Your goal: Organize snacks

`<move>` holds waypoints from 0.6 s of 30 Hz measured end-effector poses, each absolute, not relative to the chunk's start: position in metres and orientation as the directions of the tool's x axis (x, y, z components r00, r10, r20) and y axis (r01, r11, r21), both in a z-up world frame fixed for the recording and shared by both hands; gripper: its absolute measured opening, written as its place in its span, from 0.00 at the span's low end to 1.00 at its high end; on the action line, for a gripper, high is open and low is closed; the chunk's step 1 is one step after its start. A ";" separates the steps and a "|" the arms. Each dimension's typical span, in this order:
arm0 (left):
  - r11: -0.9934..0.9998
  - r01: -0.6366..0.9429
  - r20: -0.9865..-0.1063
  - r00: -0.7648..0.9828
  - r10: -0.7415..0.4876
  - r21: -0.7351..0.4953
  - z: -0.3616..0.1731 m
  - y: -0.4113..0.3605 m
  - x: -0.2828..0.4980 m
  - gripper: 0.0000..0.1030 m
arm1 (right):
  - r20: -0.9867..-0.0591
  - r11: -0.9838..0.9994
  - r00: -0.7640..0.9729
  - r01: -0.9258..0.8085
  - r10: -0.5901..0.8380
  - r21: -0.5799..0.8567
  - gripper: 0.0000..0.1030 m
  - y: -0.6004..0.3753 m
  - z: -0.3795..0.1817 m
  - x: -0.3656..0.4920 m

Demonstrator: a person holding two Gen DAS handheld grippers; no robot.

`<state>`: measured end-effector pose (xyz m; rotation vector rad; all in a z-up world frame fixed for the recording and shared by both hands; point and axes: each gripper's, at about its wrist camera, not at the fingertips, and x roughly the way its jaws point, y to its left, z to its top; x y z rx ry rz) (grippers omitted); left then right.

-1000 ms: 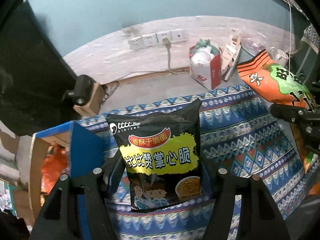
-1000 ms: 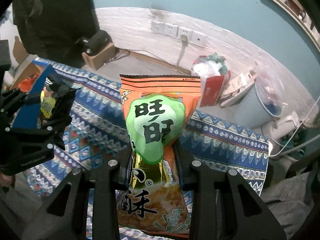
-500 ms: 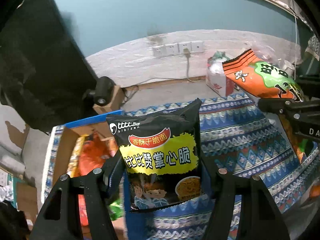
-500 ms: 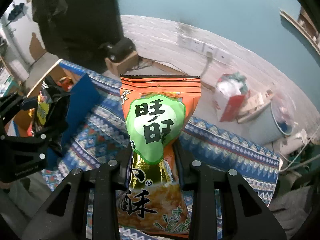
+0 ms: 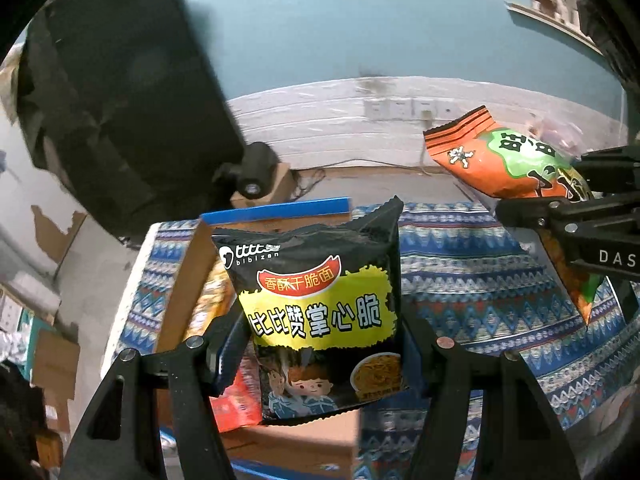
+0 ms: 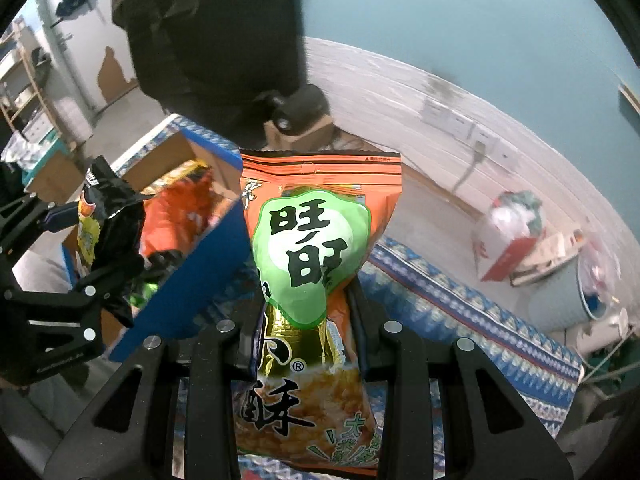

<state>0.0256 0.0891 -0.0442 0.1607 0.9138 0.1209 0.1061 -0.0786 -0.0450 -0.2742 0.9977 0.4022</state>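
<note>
Two sets of fingers, each clamped on one snack bag. Left gripper (image 5: pixel 324 356): fingers pressed against the lower sides of the black noodle-snack packet (image 5: pixel 320 312), held upright with its printed face to the camera, hanging over the open cardboard box (image 5: pixel 188 280) at the left end of the patterned cloth (image 5: pixel 460 276). Probably gripped low so that the packet can drop straight into the box once released. Glossy black film, yellow band with bold characters, red label above, cartoon children and a bowl below; top seal crinkled.

Right gripper (image 6: pixel 304 344): fingers narrowed on the waist of the orange rice-cracker bag (image 6: pixel 316 264), also upright, raised above the cloth just right of the box's blue flap (image 6: pixel 192 276). Likely waiting its turn beside the box. Puffy, air-filled, orange with a green blob, a gold strip and crackers pictured near the bottom.

Inside the box, other orange and red packets, partly hidden.
</note>
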 end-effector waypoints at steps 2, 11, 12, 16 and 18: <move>0.981 -0.060 -0.777 0.602 0.184 0.185 -0.044 0.102 0.025 0.65 | -0.855 0.884 0.473 -0.467 0.213 -0.039 0.31 -0.064 -0.045 0.109; 0.976 -0.147 -0.779 0.588 0.216 0.159 -0.044 0.149 0.015 0.65 | -0.859 0.846 0.443 -0.532 0.256 -0.023 0.31 -0.008 -0.051 0.119; 0.975 -0.158 -0.781 0.584 0.221 0.157 -0.046 0.155 0.014 0.65 | -0.860 0.843 0.440 -0.538 0.259 -0.021 0.31 -0.002 -0.052 0.121; 0.970 -0.188 -0.787 0.571 0.234 0.152 -0.050 0.170 0.012 0.65 | -0.862 0.831 0.426 -0.556 0.274 -0.011 0.31 0.017 -0.055 0.125; 0.967 -0.201 -0.794 0.557 0.242 0.154 -0.054 0.178 0.012 0.65 | -0.864 0.825 0.419 -0.565 0.280 -0.007 0.31 0.028 -0.058 0.127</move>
